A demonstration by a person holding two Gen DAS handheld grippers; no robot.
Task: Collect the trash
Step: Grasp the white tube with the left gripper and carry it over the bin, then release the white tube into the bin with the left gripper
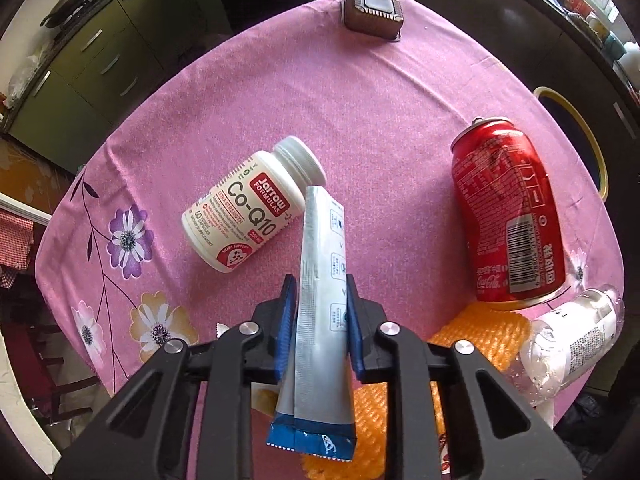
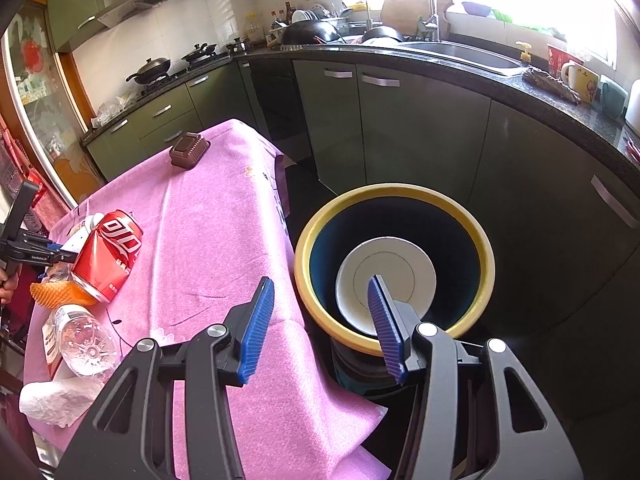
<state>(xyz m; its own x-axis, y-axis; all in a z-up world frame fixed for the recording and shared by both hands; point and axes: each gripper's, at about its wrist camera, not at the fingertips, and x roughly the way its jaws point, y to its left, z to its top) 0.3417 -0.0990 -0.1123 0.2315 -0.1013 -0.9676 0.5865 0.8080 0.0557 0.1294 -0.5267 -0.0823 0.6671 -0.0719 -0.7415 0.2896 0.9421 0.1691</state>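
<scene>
Left tongs (image 1: 322, 300) pinch a silver-and-blue sachet (image 1: 320, 312); right tongs (image 2: 320, 322) hang spread over the bin (image 2: 316, 216).

On the pink bench (image 1: 360, 100), the left view reads "Jarrow Formulas Co-Q10" on a white pill bottle (image 1: 248, 210) at 11 o'clock of the sachet, and Coca-Cola script and a barcode on the dented red can (image 1: 506, 212) at 2 o'clock. An orange foam net (image 1: 484, 330) and clear plastic bottle (image 1: 572, 344) lie at 4 o'clock. Only the right view shows the yellow-rimmed bin's inside, holding a white disc (image 2: 386, 268), plus crumpled paper (image 2: 52, 402).
</scene>
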